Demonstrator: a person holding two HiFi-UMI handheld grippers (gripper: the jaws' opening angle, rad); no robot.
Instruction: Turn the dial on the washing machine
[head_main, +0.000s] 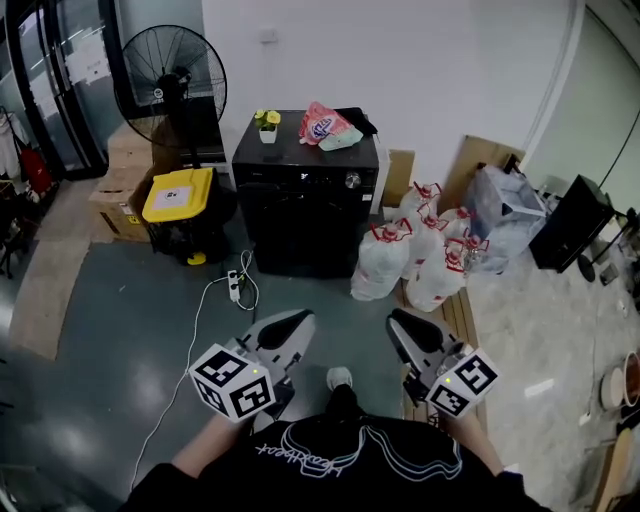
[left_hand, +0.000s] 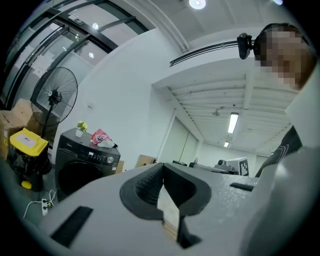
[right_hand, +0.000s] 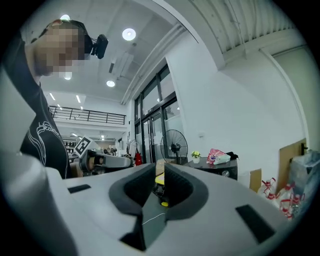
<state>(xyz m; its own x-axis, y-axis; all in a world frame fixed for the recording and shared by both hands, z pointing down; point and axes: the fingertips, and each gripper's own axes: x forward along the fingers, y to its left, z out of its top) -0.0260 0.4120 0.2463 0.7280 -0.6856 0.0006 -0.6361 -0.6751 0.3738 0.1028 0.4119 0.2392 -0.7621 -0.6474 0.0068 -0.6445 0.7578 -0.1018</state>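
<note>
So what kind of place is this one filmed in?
Probably a storage or workshop corner of a commercial unit, not a home laundry. A black washing machine stands on bare floor among cardboard boxes, a pedestal fan and tied white bags.

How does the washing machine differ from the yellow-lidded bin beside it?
The washing machine is larger with a black top; the bin is smaller with a yellow lid. The machine's top carries a potted plant and a pink bag; the bin's lid bears only a label. The machine has a silver dial; the bin has none. Both stand on the floor.
</note>
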